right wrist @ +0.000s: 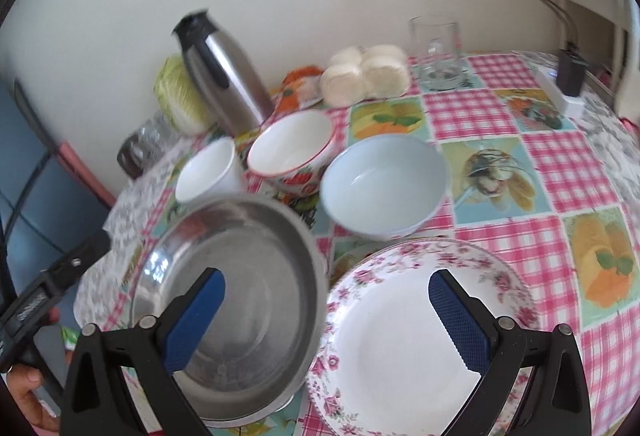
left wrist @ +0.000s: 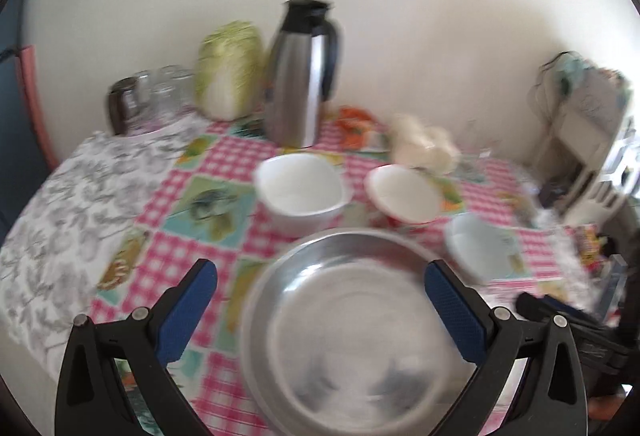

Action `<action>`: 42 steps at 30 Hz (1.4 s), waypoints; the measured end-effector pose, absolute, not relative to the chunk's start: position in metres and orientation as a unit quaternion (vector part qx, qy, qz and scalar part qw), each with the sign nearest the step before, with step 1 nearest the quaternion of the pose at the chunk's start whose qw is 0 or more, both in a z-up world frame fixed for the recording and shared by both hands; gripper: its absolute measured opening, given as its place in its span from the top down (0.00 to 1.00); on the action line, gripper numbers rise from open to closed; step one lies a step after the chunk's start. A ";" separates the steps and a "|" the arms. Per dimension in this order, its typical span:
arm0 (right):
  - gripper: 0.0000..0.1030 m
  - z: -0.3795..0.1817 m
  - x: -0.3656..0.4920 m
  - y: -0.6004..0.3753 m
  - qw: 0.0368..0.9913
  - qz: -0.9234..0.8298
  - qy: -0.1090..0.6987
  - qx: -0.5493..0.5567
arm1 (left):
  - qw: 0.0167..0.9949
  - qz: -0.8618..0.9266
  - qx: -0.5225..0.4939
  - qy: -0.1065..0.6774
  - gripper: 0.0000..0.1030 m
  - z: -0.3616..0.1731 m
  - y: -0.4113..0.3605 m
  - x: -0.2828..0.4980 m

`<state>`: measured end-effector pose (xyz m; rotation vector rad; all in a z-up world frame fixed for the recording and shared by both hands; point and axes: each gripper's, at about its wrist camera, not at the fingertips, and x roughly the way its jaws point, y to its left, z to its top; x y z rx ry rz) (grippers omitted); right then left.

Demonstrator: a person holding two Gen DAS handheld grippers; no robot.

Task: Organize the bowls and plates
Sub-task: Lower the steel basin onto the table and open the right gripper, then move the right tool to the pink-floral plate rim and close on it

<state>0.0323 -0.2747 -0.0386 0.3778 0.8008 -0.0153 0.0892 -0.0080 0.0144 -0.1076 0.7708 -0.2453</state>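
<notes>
- Left wrist view: left gripper point(left wrist: 320, 300) has its fingers spread wide, one either side of the steel pan point(left wrist: 352, 332) at lower centre; whether they touch it cannot be told. The pan is round, mouth up.
- Above it, left to right: white cup point(left wrist: 300, 192), strawberry bowl point(left wrist: 404, 198), blue bowl point(left wrist: 480, 248), all mouth up.
- Right wrist view: right gripper point(right wrist: 326, 310) is spread, holding nothing.
- Its left finger point(right wrist: 196, 320) lies over the pan, its right over the floral plate point(right wrist: 408, 340), which sits flat at lower right.
- A flask point(right wrist: 222, 76) stands upper left on the tablecloth point(right wrist: 560, 164).
</notes>
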 end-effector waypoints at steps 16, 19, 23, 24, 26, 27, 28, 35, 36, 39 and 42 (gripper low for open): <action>0.00 -0.026 -0.035 -0.360 0.910 -0.070 0.315 0.260 | 0.888 -0.208 -0.025 0.408 0.00 0.032 -0.115 0.061; 0.00 -0.034 -0.043 -0.375 0.906 -0.077 0.319 0.267 | 0.881 -0.219 -0.019 0.419 0.00 0.023 -0.133 0.054; 0.00 -0.048 -0.052 -0.394 0.896 -0.087 0.326 0.288 | 0.861 -0.242 -0.024 0.446 0.00 0.012 -0.160 0.048; 0.00 -0.052 -0.053 -0.398 0.894 -0.088 0.329 0.292 | 0.857 -0.246 -0.022 0.452 0.00 0.009 -0.168 0.047; 0.00 -0.060 -0.056 -0.406 0.888 -0.086 0.336 0.302 | 0.849 -0.257 -0.014 0.461 0.00 0.002 -0.184 0.042; 0.00 -0.063 -0.057 -0.409 0.885 -0.086 0.340 0.305 | 0.845 -0.261 -0.007 0.467 0.00 -0.002 -0.191 0.039; 0.00 -0.067 -0.058 -0.412 0.884 -0.088 0.343 0.307 | 0.842 -0.259 0.001 0.474 0.00 -0.006 -0.199 0.037; 0.04 -0.097 -0.057 -0.421 0.864 -0.069 0.368 0.335 | 0.821 -0.258 0.032 0.508 0.01 -0.037 -0.231 0.027; 0.06 -0.101 -0.056 -0.421 0.861 -0.064 0.371 0.341 | 0.820 -0.254 0.032 0.512 0.01 -0.041 -0.232 0.027; 0.14 -0.112 -0.054 -0.421 0.854 -0.047 0.379 0.354 | 0.812 -0.239 0.010 0.533 0.04 -0.051 -0.230 0.030; 0.29 -0.121 -0.050 -0.419 0.848 -0.034 0.389 0.359 | 0.806 -0.235 -0.014 0.543 0.05 -0.056 -0.228 0.030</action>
